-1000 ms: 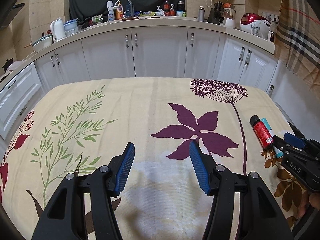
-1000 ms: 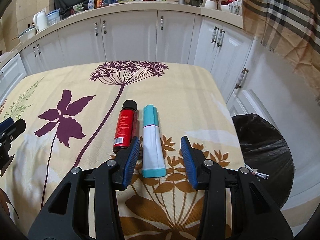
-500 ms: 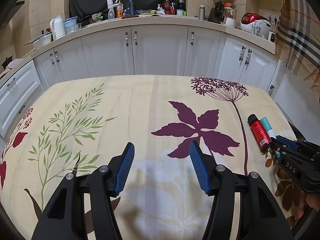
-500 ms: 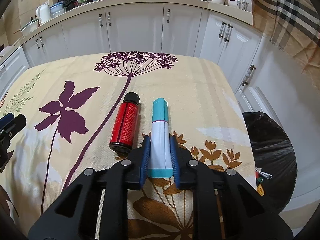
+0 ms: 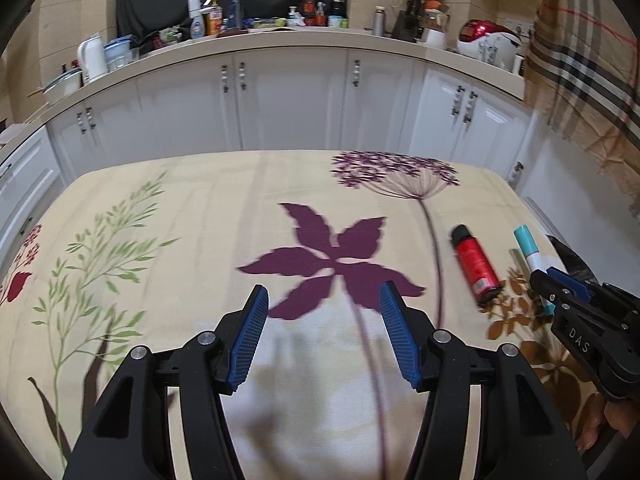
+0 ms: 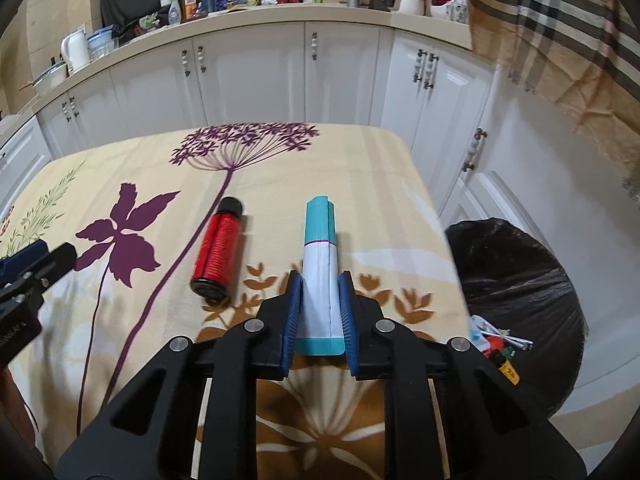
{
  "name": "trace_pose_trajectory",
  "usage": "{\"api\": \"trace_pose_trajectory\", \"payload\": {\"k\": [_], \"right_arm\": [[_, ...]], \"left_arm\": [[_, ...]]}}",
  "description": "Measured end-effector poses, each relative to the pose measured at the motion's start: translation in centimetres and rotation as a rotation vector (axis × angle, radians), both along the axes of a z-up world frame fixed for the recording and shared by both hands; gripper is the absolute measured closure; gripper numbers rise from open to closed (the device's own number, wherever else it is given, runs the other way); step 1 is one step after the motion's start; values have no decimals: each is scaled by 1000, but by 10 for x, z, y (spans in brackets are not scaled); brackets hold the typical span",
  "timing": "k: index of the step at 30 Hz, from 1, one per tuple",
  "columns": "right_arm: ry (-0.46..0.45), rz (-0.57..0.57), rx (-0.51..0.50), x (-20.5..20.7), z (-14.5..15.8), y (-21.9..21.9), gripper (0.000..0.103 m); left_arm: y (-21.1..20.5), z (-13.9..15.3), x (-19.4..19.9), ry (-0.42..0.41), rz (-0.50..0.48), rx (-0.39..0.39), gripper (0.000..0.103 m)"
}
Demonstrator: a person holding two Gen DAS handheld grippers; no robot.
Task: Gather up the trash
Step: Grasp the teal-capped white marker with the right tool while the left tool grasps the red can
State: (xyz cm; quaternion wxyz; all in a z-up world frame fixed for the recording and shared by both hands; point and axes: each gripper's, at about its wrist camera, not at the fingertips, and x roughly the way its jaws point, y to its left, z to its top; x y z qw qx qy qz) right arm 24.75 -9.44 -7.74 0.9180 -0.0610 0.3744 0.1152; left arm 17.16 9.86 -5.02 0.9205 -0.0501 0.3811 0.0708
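My right gripper [image 6: 319, 284] is shut on a white and teal tube [image 6: 320, 264] and holds it a little above the flowered tablecloth near the table's right edge. The tube also shows in the left wrist view [image 5: 530, 254], held by the right gripper [image 5: 550, 284]. A red bottle with a black cap [image 6: 218, 250] lies on the cloth just left of the tube; it also shows in the left wrist view [image 5: 474, 264]. My left gripper [image 5: 324, 304] is open and empty over the purple flower print. Its tip shows at the left of the right wrist view [image 6: 38, 264].
A black-lined trash bin [image 6: 520, 280] with some litter in it stands on the floor right of the table. White kitchen cabinets [image 5: 288, 100] with a cluttered counter run behind the table. A plaid cloth [image 6: 560, 40] hangs at the upper right.
My right gripper has shut on the tube and lifted it off the cloth, away from the red bottle. My left gripper has moved right, toward the bottle.
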Motion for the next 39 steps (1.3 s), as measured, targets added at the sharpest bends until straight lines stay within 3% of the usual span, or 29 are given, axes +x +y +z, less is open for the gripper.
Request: {"api": "trace_pose_trajectory", "payload": {"k": [20, 33, 39], "right_arm": [[-45, -125, 60, -2, 9, -82, 84], [-43, -164, 91, 2, 5, -110, 84], [-43, -164, 92, 2, 5, -110, 84]], "left_arm": [[-85, -6, 42, 25, -131, 16, 46], [-93, -25, 74, 94, -134, 22, 46], [-93, -28, 74, 103, -143, 31, 62]]}}
